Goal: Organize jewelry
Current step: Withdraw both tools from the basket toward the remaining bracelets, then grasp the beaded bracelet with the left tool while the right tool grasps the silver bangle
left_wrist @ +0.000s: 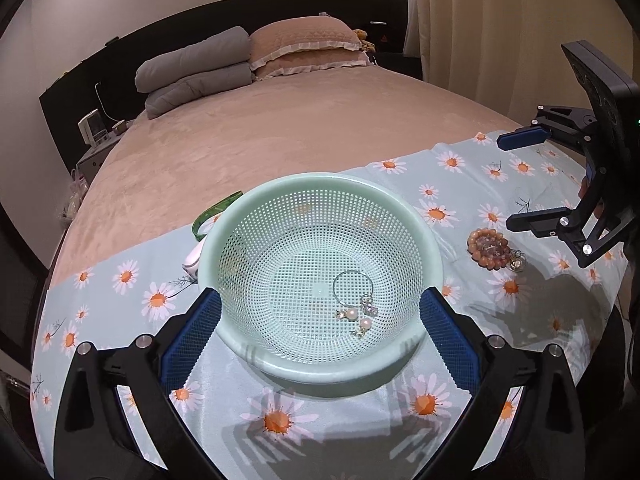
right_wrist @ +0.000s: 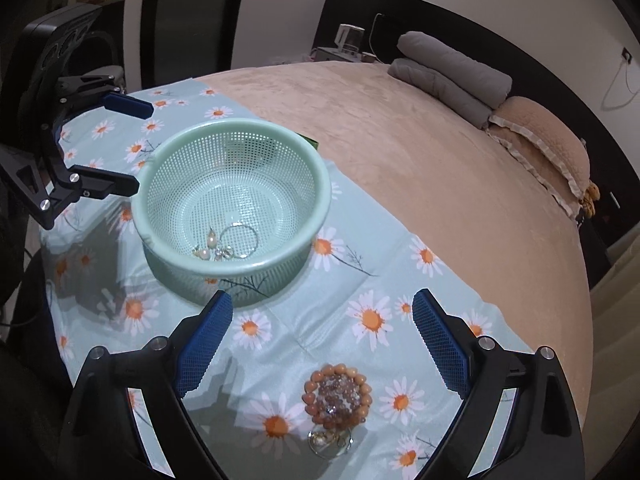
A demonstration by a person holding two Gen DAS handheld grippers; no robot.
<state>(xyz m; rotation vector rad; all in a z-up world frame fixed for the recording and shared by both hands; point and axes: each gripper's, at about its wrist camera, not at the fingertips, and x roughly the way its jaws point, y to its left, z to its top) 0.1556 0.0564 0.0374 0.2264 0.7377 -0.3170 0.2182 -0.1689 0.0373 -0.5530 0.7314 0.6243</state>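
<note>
Both my grippers, left and right, gape wide and empty over the daisy-print cloth spread on a beige bed, mint basket between them

Tan bed, daisy cloth on it, mint basket, bead bracelets, pillows

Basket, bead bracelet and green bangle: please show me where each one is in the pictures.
basket [left_wrist: 416,220], left wrist view, on its right rim.
bead bracelet [right_wrist: 338,369], right wrist view, on its top orange beads.
green bangle [left_wrist: 218,209], left wrist view, on its visible band.
</note>
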